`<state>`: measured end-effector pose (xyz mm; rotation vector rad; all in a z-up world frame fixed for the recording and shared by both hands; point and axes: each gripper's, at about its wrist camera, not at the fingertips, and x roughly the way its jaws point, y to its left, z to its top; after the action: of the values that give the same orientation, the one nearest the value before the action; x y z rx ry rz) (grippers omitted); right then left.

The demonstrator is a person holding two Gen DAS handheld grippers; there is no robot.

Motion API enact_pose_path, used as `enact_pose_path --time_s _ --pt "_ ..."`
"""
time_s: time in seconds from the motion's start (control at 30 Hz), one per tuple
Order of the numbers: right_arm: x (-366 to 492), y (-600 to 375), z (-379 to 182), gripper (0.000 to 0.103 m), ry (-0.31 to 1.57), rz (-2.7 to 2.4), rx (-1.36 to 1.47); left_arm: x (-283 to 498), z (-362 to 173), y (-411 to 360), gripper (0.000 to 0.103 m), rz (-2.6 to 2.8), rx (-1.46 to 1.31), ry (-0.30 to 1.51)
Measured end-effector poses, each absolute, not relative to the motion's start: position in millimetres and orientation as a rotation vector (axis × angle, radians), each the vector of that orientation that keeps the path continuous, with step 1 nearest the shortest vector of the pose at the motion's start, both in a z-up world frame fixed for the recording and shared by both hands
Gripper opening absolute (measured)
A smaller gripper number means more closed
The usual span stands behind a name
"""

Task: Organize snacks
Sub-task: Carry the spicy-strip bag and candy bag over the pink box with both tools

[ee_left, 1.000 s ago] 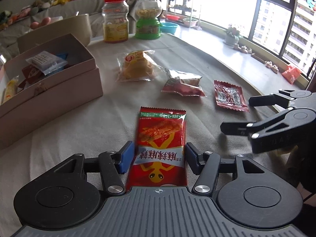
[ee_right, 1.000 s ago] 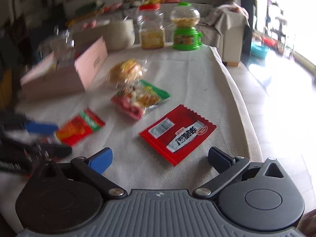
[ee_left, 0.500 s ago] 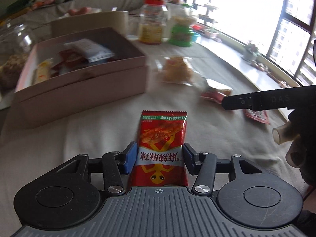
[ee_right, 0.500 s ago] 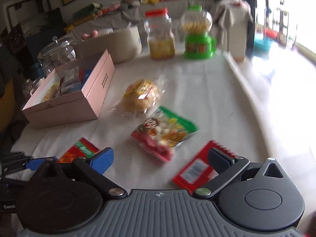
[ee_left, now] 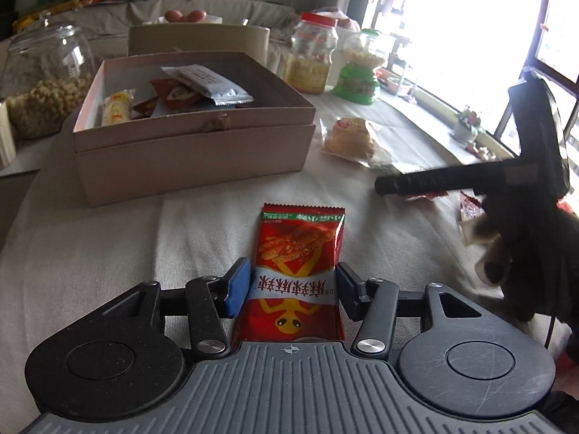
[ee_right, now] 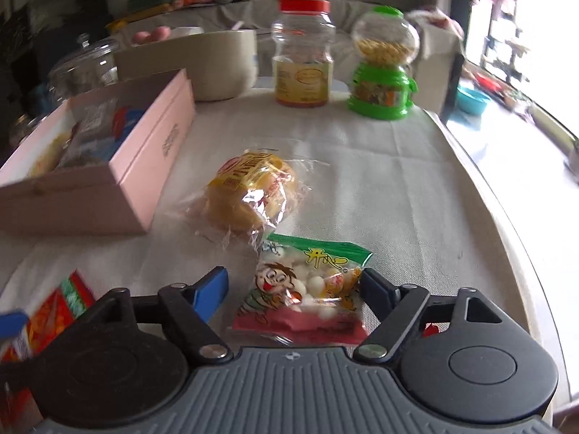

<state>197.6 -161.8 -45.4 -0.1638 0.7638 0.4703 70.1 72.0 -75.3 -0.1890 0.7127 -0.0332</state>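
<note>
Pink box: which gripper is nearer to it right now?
Left. The left gripper, shut on the red packet, faces the pink box's front wall across bare cloth. The right gripper straddles the candy bag, off past the box's right side.

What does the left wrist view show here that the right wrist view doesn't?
Left wrist only: the left gripper shut on the red packet; box contents seen clearly.

Right wrist only: the right gripper open around the candy bag.

Both: the box, wrapped bun, red-lidded jar and green dispenser.
</note>
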Motion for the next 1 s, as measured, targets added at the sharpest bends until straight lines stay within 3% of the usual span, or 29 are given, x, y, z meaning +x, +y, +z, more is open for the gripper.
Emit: enact_pose_path --time_s 0.2,0.53,0.83,1.0 --pt "175.5 -187.2 -35.4 0.069 0.768 0.524 -0.146 69.3 -75.5 71.0 0.057 -0.034 -0.185 0.708" --pt "105.9 -200.3 19.8 0.068 0.631 0.669 -0.21 46.2 -66.1 67.8 0.051 -0.041 -0.2 0.708" --pt "121.6 -159.5 135.0 0.069 0.296 0.759 -0.176 38.7 41.6 112.4 0.05 0.087 -0.164 0.381" --pt "175.8 -114.0 157.1 0.069 0.316 0.733 -0.099 110.6 64.2 153.9 0.051 0.131 -0.247 0.36"
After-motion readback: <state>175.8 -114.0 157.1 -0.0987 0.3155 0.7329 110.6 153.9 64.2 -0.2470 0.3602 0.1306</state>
